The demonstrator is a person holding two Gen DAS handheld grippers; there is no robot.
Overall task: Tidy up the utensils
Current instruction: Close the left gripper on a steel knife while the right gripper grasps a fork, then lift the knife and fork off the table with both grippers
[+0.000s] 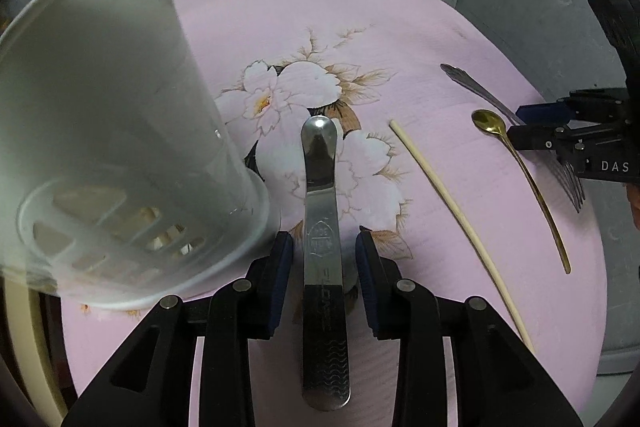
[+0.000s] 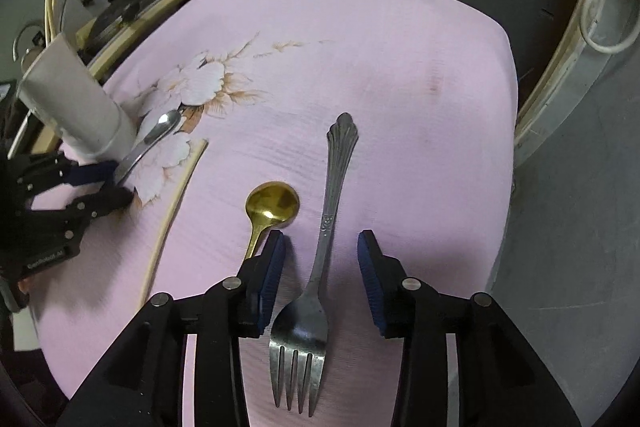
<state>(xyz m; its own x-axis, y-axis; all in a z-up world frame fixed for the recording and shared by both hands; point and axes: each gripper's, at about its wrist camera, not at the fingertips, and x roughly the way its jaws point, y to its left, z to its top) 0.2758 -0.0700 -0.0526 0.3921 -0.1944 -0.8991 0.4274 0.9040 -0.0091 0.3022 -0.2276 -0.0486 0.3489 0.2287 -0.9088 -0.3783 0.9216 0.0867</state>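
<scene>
A steel utensil handle (image 1: 325,203) lies on the pink flowered tablecloth (image 1: 400,27), running lengthwise between the fingers of the left gripper (image 1: 325,251); the jaws stand open on either side of it, with a gap showing between each blue pad and the metal. From the right wrist camera its rounded end (image 2: 166,125) pokes out past the left gripper (image 2: 116,183).

Just to its left stands a translucent white utensil holder (image 1: 100,115), a tall cup with slotted openings in its base. Pale stick-like shapes show faintly through the slots, but what lies inside cannot be made out. In the right wrist view the holder (image 2: 76,99) sits near the cloth's left edge.

Right of the steel handle lies a pale chopstick (image 1: 456,219), then a gold spoon (image 1: 516,171), bowl away from the cameras, then a silver fork (image 2: 320,263).

The fork lies between the fingers of the right gripper (image 2: 322,259), tines toward the camera, its fluted handle end pointing away. These jaws too are spread wide, clear of the fork on both sides; the left finger's pad (image 2: 274,267) overlaps the gold spoon's (image 2: 272,205) stem.
</scene>
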